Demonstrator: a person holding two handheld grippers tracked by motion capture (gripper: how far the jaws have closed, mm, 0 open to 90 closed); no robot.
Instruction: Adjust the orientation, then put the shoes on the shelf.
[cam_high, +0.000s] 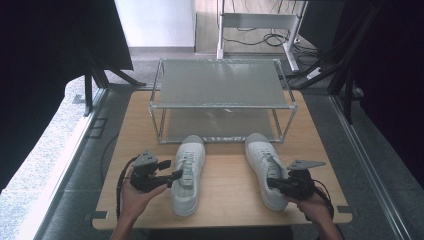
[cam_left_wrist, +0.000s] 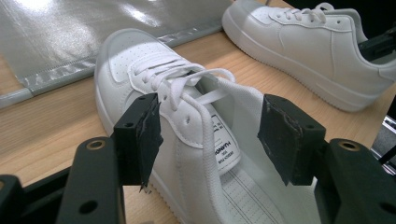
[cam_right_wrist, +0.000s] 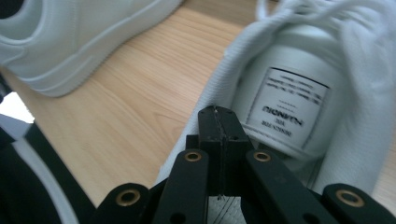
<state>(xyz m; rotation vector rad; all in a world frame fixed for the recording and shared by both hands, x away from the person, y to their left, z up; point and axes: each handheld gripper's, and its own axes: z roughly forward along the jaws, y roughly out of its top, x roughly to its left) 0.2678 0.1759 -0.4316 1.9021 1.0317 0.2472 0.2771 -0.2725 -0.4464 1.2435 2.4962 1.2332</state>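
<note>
Two white sneakers stand on the wooden table (cam_high: 225, 197), toes toward the rack. My left gripper (cam_high: 175, 176) is open at the left sneaker (cam_high: 187, 175). In the left gripper view its jaws (cam_left_wrist: 210, 135) straddle the near eyelet side and tongue of that sneaker (cam_left_wrist: 140, 65), and the pads do not press it. The right sneaker (cam_left_wrist: 303, 42) lies beyond. My right gripper (cam_high: 272, 184) is at the heel side of the right sneaker (cam_high: 264, 162). In the right gripper view its jaws (cam_right_wrist: 218, 116) are shut pad to pad at the collar edge of this sneaker (cam_right_wrist: 289, 70), with nothing visible between them.
A two-shelf metal-framed rack (cam_high: 222, 95) stands at the far side of the table, just beyond the sneakers' toes. Bare wood lies between the two sneakers. Dark panels and cables surround the table on the floor.
</note>
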